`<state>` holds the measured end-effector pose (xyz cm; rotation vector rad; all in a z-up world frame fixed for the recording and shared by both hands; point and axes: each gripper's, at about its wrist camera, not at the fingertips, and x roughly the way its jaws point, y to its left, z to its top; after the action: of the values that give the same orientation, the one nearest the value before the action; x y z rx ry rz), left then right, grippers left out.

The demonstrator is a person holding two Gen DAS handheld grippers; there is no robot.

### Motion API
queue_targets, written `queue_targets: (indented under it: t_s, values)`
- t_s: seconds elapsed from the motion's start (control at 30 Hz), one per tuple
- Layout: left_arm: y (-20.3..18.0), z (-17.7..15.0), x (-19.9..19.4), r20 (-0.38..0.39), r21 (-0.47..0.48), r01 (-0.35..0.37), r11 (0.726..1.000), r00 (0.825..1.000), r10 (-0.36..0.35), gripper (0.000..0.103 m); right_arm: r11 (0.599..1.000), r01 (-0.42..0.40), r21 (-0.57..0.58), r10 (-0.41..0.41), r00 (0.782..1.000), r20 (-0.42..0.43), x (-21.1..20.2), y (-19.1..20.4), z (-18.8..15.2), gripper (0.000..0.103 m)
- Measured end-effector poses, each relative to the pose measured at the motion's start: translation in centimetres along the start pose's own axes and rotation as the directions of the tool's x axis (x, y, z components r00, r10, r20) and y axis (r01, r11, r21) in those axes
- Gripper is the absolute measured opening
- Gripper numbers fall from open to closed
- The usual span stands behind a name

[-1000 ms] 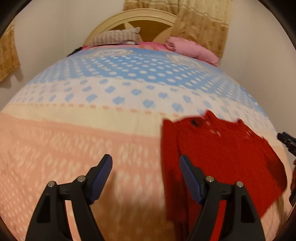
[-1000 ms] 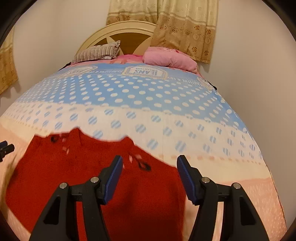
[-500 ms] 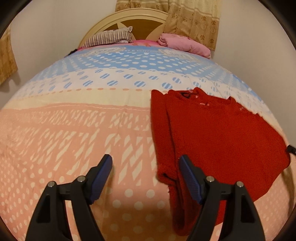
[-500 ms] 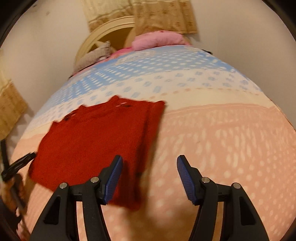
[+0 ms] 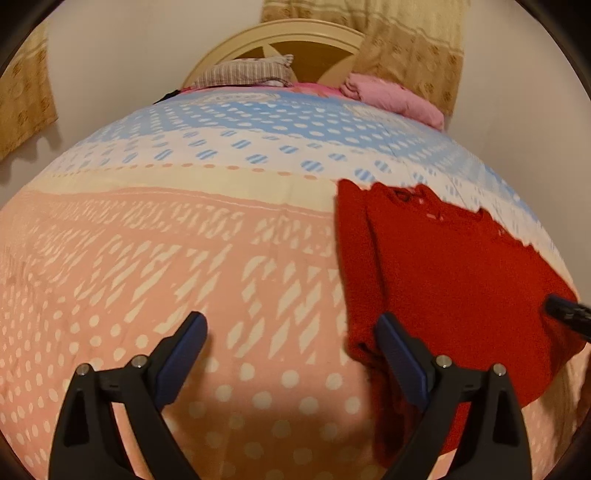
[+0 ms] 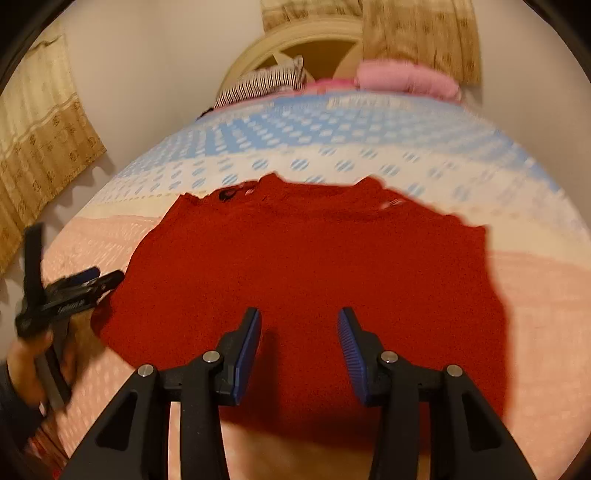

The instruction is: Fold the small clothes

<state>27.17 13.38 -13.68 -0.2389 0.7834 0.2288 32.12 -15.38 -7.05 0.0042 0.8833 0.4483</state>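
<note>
A red knitted garment (image 5: 443, 280) lies flat on the patterned bedspread (image 5: 184, 258), neckline toward the headboard, with its left side edge folded in. My left gripper (image 5: 291, 328) hovers over the bedspread just left of that edge. Its jaws are opening, with only bedding between them, and its right finger (image 5: 397, 347) overlaps the garment's lower left corner. My right gripper (image 6: 299, 321) hangs over the lower middle of the garment (image 6: 314, 251). Its jaws are closing, with red knit showing between the pads but not pinched. The left gripper (image 6: 74, 291), held by a hand (image 6: 26, 369), shows at the garment's left side.
A striped pillow (image 5: 243, 72) and a pink pillow (image 5: 391, 98) lie against the cream headboard (image 5: 295, 33). Curtains (image 5: 410, 40) hang behind it and on the left wall (image 6: 40, 147). A pale wall runs close along the bed's right side.
The left jaws have spread wider and the left gripper has sunk a little toward the bed. The right gripper has swung back from the garment's right side to over its middle, its jaws narrower.
</note>
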Motion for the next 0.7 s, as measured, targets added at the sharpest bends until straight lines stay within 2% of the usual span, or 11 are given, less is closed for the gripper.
queue_targets:
  t_s: [0.03,0.1,0.17,0.23,0.37,0.47,0.53,0.6,0.7]
  values:
    - [0.4,0.0,-0.1,0.002,-0.024,-0.002,1.0,1.0,0.002,0.096,1.0,-0.006,0.016,0.006,1.0,-0.014,0.9,-0.1,0.4,0.045]
    - [1.3,0.1,0.0,0.005,-0.07,0.013,0.997,1.0,-0.012,0.096,0.997,0.058,0.05,-0.053,0.995,-0.088,4.1,-0.5,1.4,0.045]
    - [1.6,0.0,0.6,-0.021,-0.093,0.014,0.996,1.0,-0.016,0.096,0.994,0.07,0.079,-0.065,0.996,-0.065,5.4,-1.0,2.3,0.045]
    - [1.6,0.0,1.2,-0.044,-0.103,0.021,0.994,0.999,-0.026,0.096,0.992,0.115,0.056,-0.111,0.991,-0.072,6.7,-0.7,3.0,0.047]
    - [1.6,-0.1,1.2,-0.049,-0.105,0.033,0.994,0.998,-0.038,0.096,0.989,0.139,0.059,-0.133,0.986,-0.098,7.9,-0.8,4.4,0.051]
    - [1.9,-0.3,1.0,-0.04,-0.121,0.047,0.992,0.998,-0.052,0.097,0.987,0.158,0.037,-0.154,0.983,-0.1,6.7,-0.2,4.8,0.05]
    - [2.0,-0.3,1.1,-0.044,-0.122,0.044,0.992,0.998,-0.049,0.098,0.989,0.144,0.018,-0.144,0.989,-0.022,4.7,0.9,4.7,0.05]
    - [1.6,-0.2,1.0,-0.043,-0.105,0.028,0.994,0.999,-0.033,0.098,0.994,0.112,-0.004,-0.112,0.994,-0.007,4.6,2.0,4.9,0.05]
    - [0.9,-0.2,1.1,-0.04,-0.071,0.009,0.997,0.999,-0.012,0.1,0.996,0.088,-0.007,-0.088,0.992,-0.091,7.4,2.7,5.4,0.05]
